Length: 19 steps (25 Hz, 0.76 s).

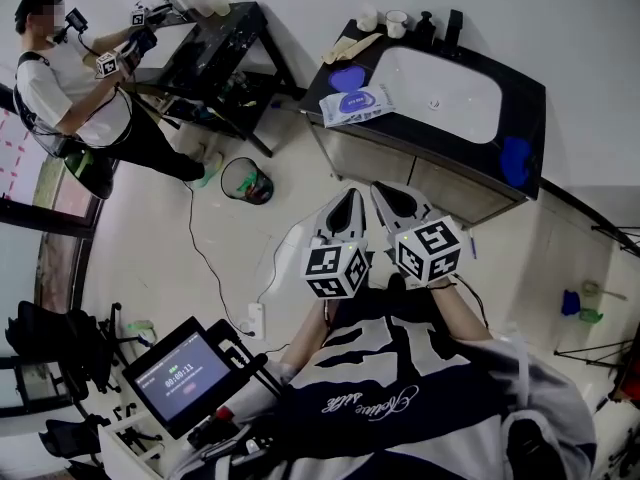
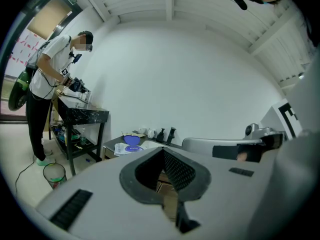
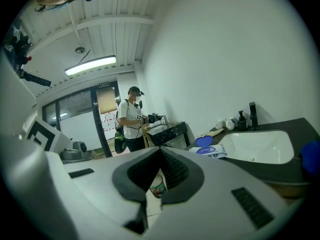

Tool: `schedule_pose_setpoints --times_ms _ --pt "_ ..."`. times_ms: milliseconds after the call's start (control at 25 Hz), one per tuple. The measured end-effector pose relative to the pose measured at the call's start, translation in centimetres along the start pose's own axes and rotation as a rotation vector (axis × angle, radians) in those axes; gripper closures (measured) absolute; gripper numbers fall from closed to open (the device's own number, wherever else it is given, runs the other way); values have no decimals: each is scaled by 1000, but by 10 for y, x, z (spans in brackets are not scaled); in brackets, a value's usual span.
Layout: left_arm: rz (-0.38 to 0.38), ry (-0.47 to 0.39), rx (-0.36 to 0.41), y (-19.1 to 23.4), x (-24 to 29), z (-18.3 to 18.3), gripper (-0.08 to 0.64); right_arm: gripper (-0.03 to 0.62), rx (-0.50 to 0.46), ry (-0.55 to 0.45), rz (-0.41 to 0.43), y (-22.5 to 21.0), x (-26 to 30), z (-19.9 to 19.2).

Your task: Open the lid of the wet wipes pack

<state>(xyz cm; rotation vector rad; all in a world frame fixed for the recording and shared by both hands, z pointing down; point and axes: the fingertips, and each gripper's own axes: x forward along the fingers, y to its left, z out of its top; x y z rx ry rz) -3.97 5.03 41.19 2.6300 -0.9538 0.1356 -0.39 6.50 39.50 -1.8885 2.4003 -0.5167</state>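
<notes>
The white wet wipes pack (image 1: pixel 360 106) lies on the dark counter (image 1: pixel 525 103) left of the sink, with its blue lid (image 1: pixel 347 77) standing up. The left gripper view shows the pack (image 2: pixel 126 148) small and far off, as does the right gripper view, pack (image 3: pixel 214 151). My left gripper (image 1: pixel 346 204) and right gripper (image 1: pixel 394 198) are held side by side near my chest, well short of the counter. In each gripper's own view, left gripper (image 2: pixel 162 151) and right gripper (image 3: pixel 160 151), the jaw tips meet with nothing between them.
A white sink basin (image 1: pixel 440 93) fills the counter's middle, with cups (image 1: pixel 397 21) and dark bottles (image 1: pixel 426 28) behind and a blue cloth (image 1: pixel 516 158) at its right. A bin (image 1: pixel 247 180) stands on the floor. Another person (image 1: pixel 70 88) works at a black table (image 1: pixel 215 38). A screen (image 1: pixel 185 376) sits lower left.
</notes>
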Motion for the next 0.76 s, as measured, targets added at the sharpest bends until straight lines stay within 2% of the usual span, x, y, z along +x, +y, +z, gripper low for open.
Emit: schedule_pose_setpoints --times_ms 240,480,760 --pt "-15 5 -7 7 -7 11 561 594 6 10 -23 8 3 6" --pt "-24 2 -6 8 -10 7 561 594 2 7 -33 10 1 2" --pt "-29 9 4 1 -3 -14 561 594 7 3 -32 -2 -5 -17"
